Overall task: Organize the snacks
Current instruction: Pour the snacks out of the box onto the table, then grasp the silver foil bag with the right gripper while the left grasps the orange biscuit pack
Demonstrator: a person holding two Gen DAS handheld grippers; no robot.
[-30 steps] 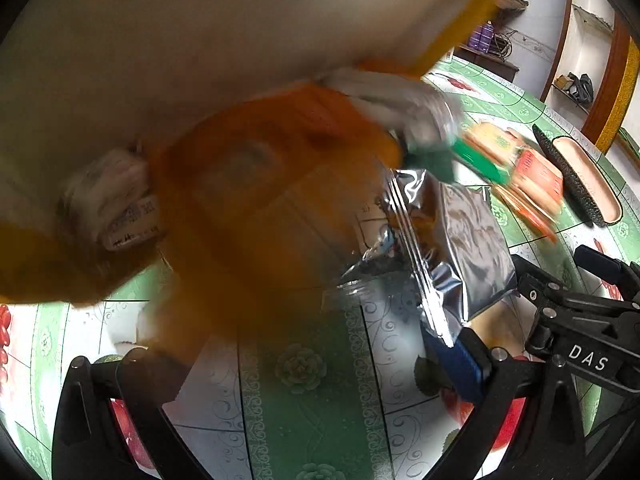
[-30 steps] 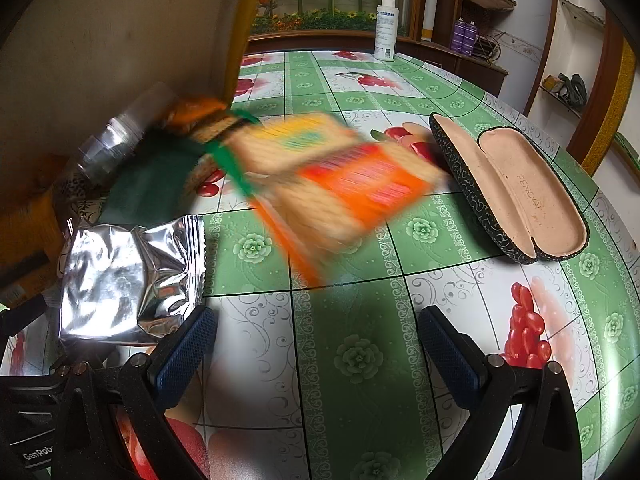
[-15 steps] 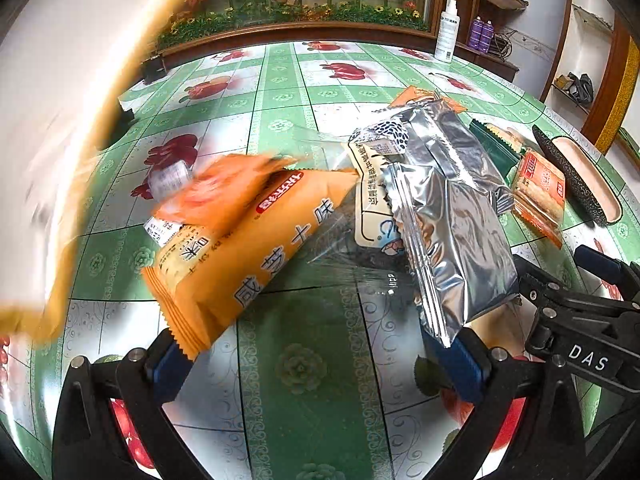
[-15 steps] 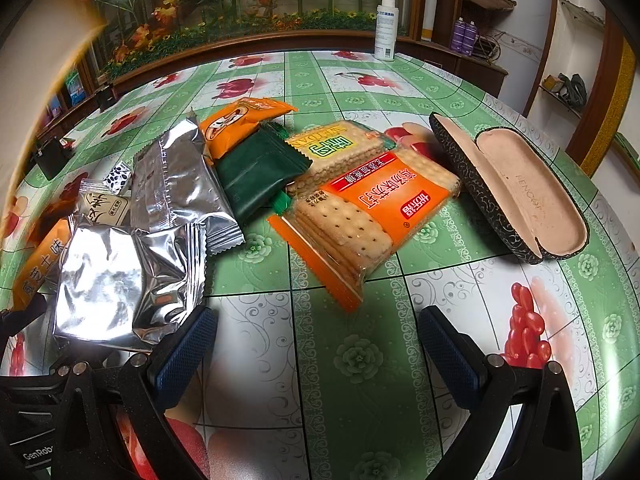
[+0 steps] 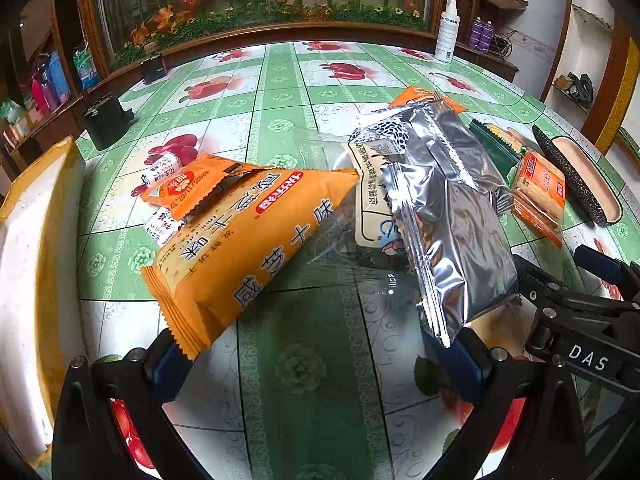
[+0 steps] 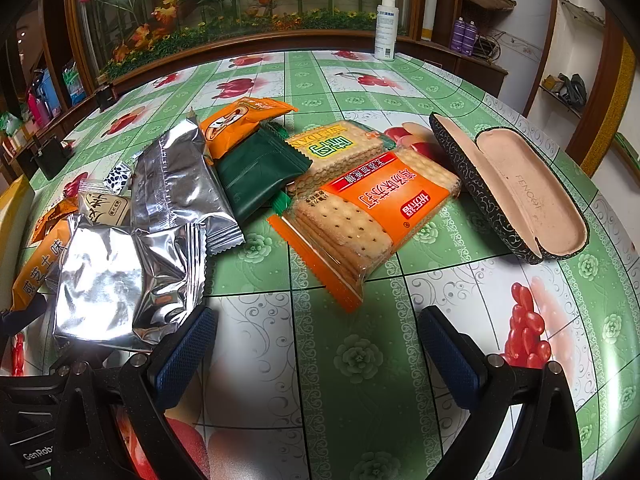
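Note:
A pile of snack packs lies on the green flowered tablecloth. In the left wrist view a large orange pack (image 5: 236, 252) lies in front of my open, empty left gripper (image 5: 316, 364), with silver foil packs (image 5: 452, 216) to its right. In the right wrist view an orange cracker pack (image 6: 368, 216), a yellow-green cracker pack (image 6: 336, 148), a dark green pack (image 6: 256, 172), a small orange pack (image 6: 240, 120) and silver foil packs (image 6: 120, 280) lie ahead of my open, empty right gripper (image 6: 316, 352).
An open glasses case (image 6: 516, 188) lies at the right. A white and yellow box (image 5: 28, 280) stands at the left edge. A white spray bottle (image 6: 386, 26) stands at the table's far edge. A black box (image 5: 106, 118) sits at the far left.
The snacks have tumbled out of the white and yellow box and settled on the table. The box has moved off to the left. Both grippers have stayed in place.

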